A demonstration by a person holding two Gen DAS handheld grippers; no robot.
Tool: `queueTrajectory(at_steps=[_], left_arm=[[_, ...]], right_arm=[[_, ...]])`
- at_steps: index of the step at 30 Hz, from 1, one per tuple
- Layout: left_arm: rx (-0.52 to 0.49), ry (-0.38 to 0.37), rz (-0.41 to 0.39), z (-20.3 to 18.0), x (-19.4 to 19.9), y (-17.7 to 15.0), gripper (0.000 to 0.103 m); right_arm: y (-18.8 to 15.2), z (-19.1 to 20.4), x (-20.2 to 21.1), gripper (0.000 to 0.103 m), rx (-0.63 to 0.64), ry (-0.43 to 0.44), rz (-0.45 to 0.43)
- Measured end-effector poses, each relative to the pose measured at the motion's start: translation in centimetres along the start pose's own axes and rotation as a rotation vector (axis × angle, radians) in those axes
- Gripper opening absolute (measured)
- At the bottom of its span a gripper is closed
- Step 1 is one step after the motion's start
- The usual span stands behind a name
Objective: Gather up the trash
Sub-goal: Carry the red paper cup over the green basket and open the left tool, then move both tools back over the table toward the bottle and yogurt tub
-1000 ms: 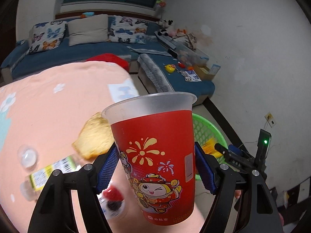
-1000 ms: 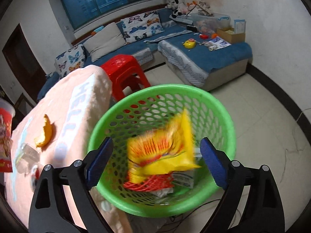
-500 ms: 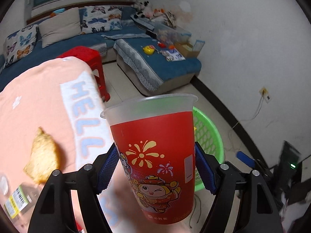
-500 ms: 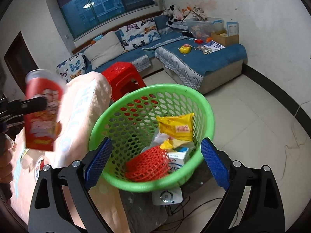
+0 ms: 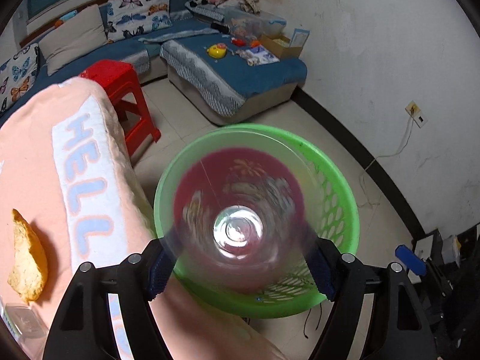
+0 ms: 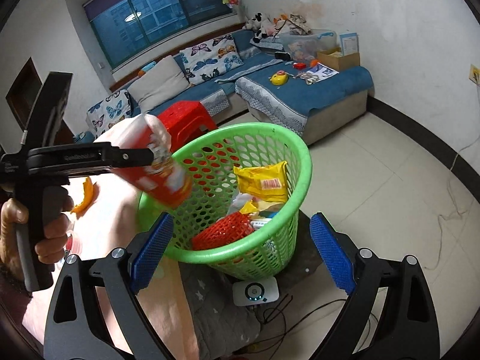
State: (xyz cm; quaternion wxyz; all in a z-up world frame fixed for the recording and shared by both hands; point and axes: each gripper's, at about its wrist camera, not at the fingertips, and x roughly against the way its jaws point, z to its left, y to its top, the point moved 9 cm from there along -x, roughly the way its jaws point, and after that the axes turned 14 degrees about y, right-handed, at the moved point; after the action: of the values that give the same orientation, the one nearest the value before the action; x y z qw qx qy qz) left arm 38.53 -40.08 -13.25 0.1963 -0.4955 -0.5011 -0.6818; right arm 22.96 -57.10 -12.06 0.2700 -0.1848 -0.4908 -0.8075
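The red printed plastic cup is blurred and tipped mouth-first toward my left wrist camera, between the fingers of my left gripper, over the green basket. In the right wrist view the cup tilts at the tip of the left gripper, above the near-left rim of the green basket. Whether the left jaws still touch the cup is unclear. The basket holds a yellow wrapper and red mesh. My right gripper is open and empty in front of the basket.
The pink "HELLO" cloth-covered table has an orange peel and a clear bottle at the left. A red stool, a blue sofa, a white device and floor cables surround the basket.
The left gripper has moved with the cup from above the table to over the basket, and the cup has tipped from upright to tilted. The yellow wrapper has landed in the basket.
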Motion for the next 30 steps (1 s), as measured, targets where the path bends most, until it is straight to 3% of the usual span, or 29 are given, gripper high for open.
queueTrajectory(at_steps=[9, 16, 21, 30], left_arm=[[-0.002, -0.018, -0.019, 0.2, 1.6, -1.3, 0.082], [-0.028, 0.029, -0.145, 2.5, 7.0, -2.7, 0.082], [-0.007, 0.052, -0.187, 5.8, 10.3, -5.3, 0.082], [0.024, 0.172, -0.220, 14.7, 13.8, -9.5, 0.076]], right_arm=[[0.1, 0.7, 1.4, 0.092, 0.007, 0.006, -0.019], [-0.2, 3.5, 1.6, 0.092, 0.038, 0.042, -0.011], [-0.3, 6.5, 1.3, 0.092, 0.085, 0.081, 0.003], [-1.3, 12.3, -0.7, 0.092, 0.163, 0.160, 0.049]])
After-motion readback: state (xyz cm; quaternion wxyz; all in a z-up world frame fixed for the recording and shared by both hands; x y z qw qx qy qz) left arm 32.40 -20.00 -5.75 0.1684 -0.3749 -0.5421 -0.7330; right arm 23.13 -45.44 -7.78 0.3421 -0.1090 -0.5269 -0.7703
